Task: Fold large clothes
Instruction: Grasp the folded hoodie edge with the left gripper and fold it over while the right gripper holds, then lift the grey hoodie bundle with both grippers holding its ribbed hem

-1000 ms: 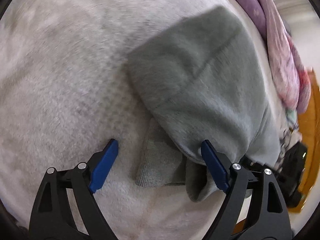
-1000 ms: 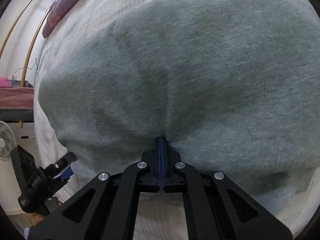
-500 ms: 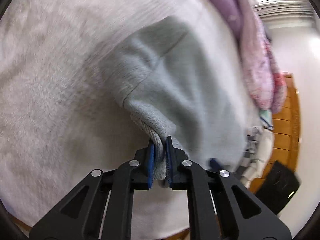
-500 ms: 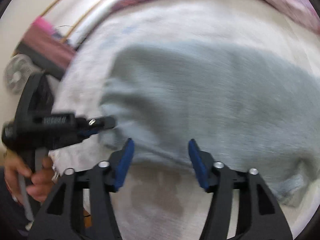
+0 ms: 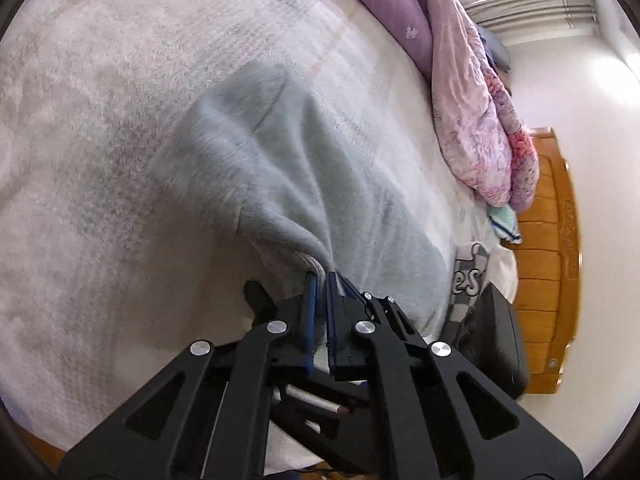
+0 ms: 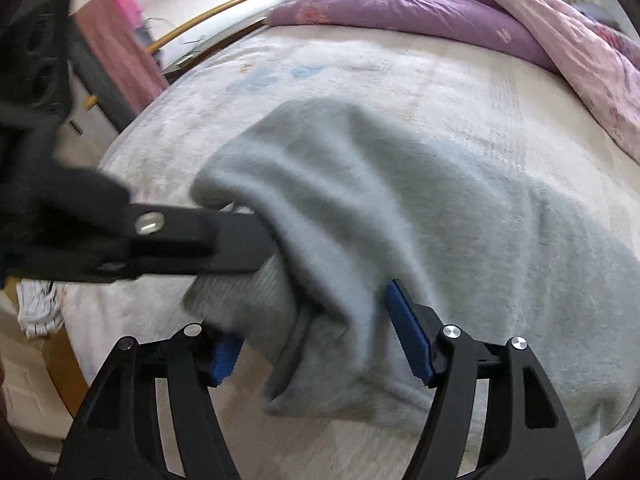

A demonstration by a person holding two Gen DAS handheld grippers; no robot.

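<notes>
Left wrist view: left tongs (image 5: 319, 280) clamped on grey garment's (image 5: 280, 168) ribbed edge; right tongs (image 6: 320, 344) closing, garment between them.

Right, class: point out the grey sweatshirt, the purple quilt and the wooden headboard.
grey sweatshirt (image 5: 304, 168): left wrist view, mid-body fabric.
purple quilt (image 6: 408, 4): right wrist view, its upper surface.
wooden headboard (image 5: 552, 264): left wrist view, a panel of its face.

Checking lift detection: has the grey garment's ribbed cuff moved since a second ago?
Yes. The ribbed cuff, clamped in the left gripper, has lifted off the white blanket.
</notes>
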